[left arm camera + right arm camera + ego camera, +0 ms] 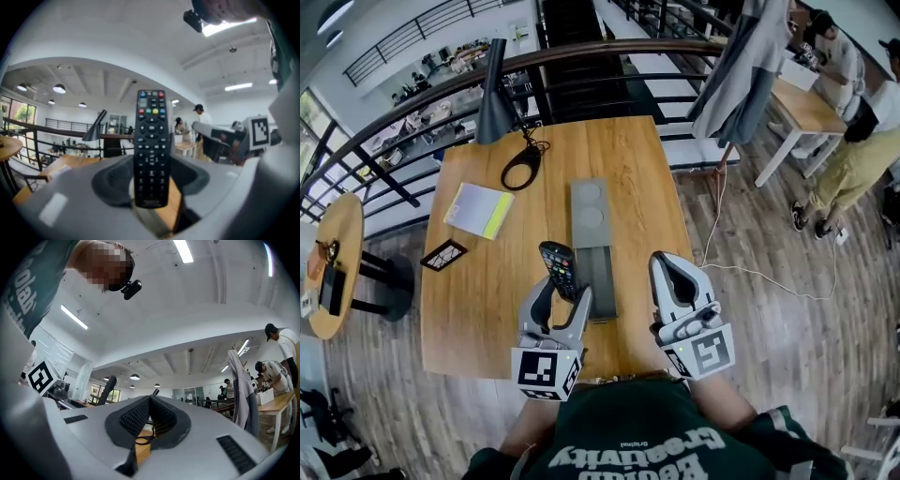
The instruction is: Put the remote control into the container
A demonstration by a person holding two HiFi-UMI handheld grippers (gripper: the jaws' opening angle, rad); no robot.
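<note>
Head view, lower centre: I'm holding the left gripper (564,292) level, jaws clamping the remote control (555,259) beside the container (590,220); right gripper (666,264), jaws together, is pointing slightly upward.

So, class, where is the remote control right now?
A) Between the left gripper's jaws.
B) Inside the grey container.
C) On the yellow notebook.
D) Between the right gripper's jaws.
A: the remote control stands upright, gripped between the jaws of the left gripper, outside the container.
</note>
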